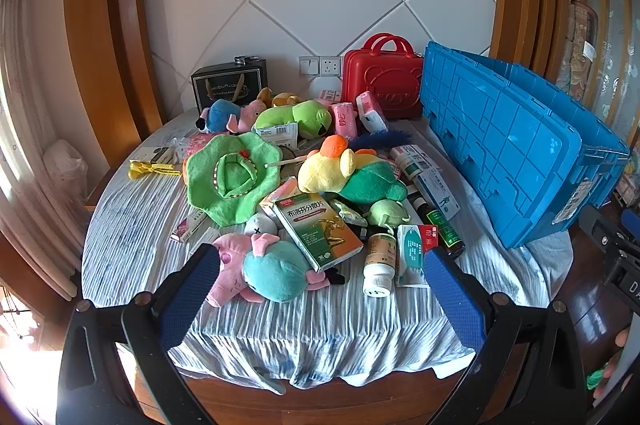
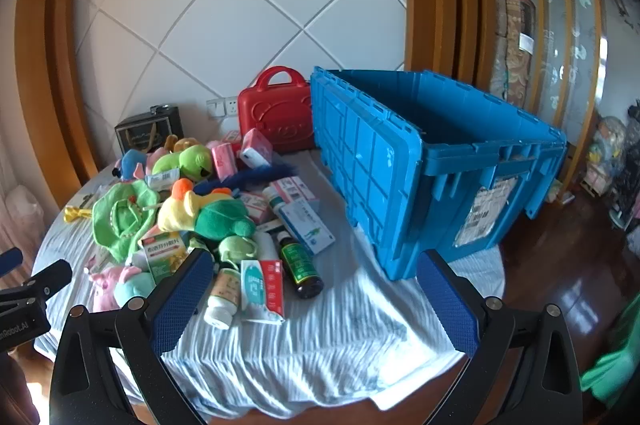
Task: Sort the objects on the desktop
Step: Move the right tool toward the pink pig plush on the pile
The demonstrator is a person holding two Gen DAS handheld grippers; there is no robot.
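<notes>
Left wrist view: left hand-held gripper (image 1: 320, 267) hangs just off the surface's near edge, tilted down toward the pile, jaws wide apart w/ nothing between the pads. It looks lined up on the pink-and-teal plush (image 1: 264, 267), which lies nearest that edge, so prob. the first pick. Toys & medicine are mixed in one heap mid-surface: green plush hat (image 1: 232, 177), yellow duck plush (image 1: 340, 173), a green medicine box (image 1: 320, 229) leaning on the plush, white pill bottle (image 1: 378, 265) on its side. The blue crate (image 1: 516, 145) stands along the right edge, likely the bin for one sort. Right wrist view: right hand-held gripper (image 2: 316, 279) also apart & empty, held back off the near edge, pitched down a bit less, aimed at bare striped cloth (image 2: 352, 321) between the medicines and the crate's near corner. Crate sits open-topped w/ its lid (image 2: 360, 161) hanging down the side that faces the pile, so drops go in freely. Dark syrup bottle (image 2: 300, 265) and teal-red box (image 2: 264, 289) lie closest to this one. Nothing sorted yet, by the look.
</notes>
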